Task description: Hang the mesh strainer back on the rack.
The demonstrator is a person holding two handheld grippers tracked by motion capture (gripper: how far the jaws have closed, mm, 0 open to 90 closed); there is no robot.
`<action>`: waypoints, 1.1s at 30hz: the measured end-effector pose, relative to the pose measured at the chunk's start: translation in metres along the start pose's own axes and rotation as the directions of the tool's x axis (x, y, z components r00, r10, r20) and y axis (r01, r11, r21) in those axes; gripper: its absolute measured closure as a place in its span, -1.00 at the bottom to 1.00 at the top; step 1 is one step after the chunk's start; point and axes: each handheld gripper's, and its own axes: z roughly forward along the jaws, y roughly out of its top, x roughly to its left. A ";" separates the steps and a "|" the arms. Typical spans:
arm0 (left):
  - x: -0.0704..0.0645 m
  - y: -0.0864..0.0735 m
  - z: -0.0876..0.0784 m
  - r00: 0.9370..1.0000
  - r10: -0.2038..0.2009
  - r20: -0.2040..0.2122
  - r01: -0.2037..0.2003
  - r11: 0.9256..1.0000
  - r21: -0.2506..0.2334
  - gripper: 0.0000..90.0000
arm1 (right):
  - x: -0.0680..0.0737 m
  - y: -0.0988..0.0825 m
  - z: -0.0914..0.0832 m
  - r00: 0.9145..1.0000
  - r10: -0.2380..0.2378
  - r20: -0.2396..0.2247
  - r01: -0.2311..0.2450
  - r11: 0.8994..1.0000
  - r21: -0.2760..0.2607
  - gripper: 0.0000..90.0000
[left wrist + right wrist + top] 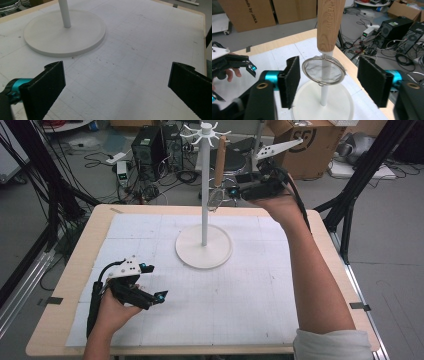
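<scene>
Here, a small mesh strainer (323, 71) with a wooden handle (329, 23) is seen hanging from a hook of the white rack (203, 190), its wire bowl lowest and lying just in front of the rack's pole. In the right gripper view the bowl sits between the two black jaws, which are spread wide and touch nothing; the right gripper (235, 191) is held up at the strainer's height beyond the far edge of the table (70, 285). The step in hand is judged to be either the reach for the hung strainer or the release of it; which of the two cannot be told from this moment. If it is to be taken, the jaws must be brought round the handle or rim, pressed together, and the strainer lifted clear of its hook without the rack being tipped. The left gripper (152, 281) is rested low over the white mat (140, 37), its jaws likewise spread and empty, near the rack's round base (65, 35).
</scene>
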 end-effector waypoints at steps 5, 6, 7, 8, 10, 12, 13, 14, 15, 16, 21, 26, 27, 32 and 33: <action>0.000 0.000 0.001 1.000 -0.001 -0.002 0.001 1.000 0.003 -0.96 | 0.004 -0.010 -0.005 1.000 -0.012 0.001 0.012 1.000 -0.011 -0.42; 0.000 0.000 0.001 1.000 0.000 0.001 0.000 1.000 0.005 -0.96 | 0.005 -0.012 -0.005 1.000 -0.012 -0.004 0.012 1.000 -0.006 -0.44; 0.000 -0.001 0.001 1.000 -0.001 -0.001 0.001 1.000 0.007 -0.96 | 0.005 -0.015 -0.006 1.000 -0.009 -0.008 0.009 1.000 -0.004 -0.47; 0.000 -0.001 0.002 1.000 -0.001 -0.001 0.002 1.000 0.007 -0.96 | 0.006 -0.017 -0.006 1.000 -0.012 -0.010 0.012 1.000 0.001 -0.50; 0.000 -0.001 0.002 1.000 -0.004 0.003 0.004 1.000 0.007 -0.96 | 0.007 -0.022 -0.008 1.000 -0.015 -0.012 0.015 1.000 -0.008 -0.54; -0.001 -0.001 0.002 1.000 -0.003 0.003 0.003 1.000 0.004 -0.96 | 0.008 -0.028 -0.010 1.000 -0.004 -0.018 0.004 1.000 -0.020 -0.58; -0.001 -0.001 0.002 1.000 -0.005 0.003 0.005 1.000 0.004 -0.96 | 0.008 -0.031 -0.011 1.000 0.002 -0.019 -0.002 1.000 -0.024 -0.60; -0.001 -0.001 0.002 1.000 -0.005 0.002 0.005 1.000 0.005 -0.96 | 0.008 -0.033 -0.012 1.000 0.008 -0.022 -0.008 1.000 -0.026 -0.63; -0.001 -0.001 0.002 1.000 -0.007 0.002 0.007 1.000 0.004 -0.96 | 0.008 -0.035 -0.013 1.000 0.002 -0.024 -0.002 1.000 -0.028 -0.67; 0.000 -0.001 0.002 1.000 -0.006 0.002 0.006 1.000 0.005 -0.96 | 0.008 -0.038 -0.014 1.000 0.007 -0.029 -0.008 0.999 -0.038 -0.67; 0.000 -0.001 0.002 1.000 -0.004 -0.001 0.004 1.000 0.004 -0.96 | 0.011 -0.049 -0.017 0.999 0.007 -0.049 -0.010 0.999 -0.052 -0.78; 0.000 -0.001 0.000 1.000 -0.003 0.001 0.003 1.000 0.002 -0.96 | 0.017 -0.059 -0.017 0.998 0.004 -0.062 -0.009 0.997 -0.078 -0.97; 0.000 0.000 0.000 1.000 -0.005 0.001 0.005 1.000 0.000 -0.96 | 0.019 -0.061 -0.018 0.997 0.007 -0.073 -0.013 0.997 -0.082 -0.97; 0.001 0.000 -0.001 1.000 -0.007 0.000 0.007 1.000 -0.009 -0.96 | 0.027 -0.072 -0.022 0.995 -0.003 -0.096 -0.007 0.994 -0.111 -0.99; 0.001 0.000 -0.002 1.000 -0.006 -0.001 0.006 1.000 -0.007 -0.96 | 0.028 -0.075 -0.023 0.995 -0.006 -0.097 -0.005 0.993 -0.115 -0.99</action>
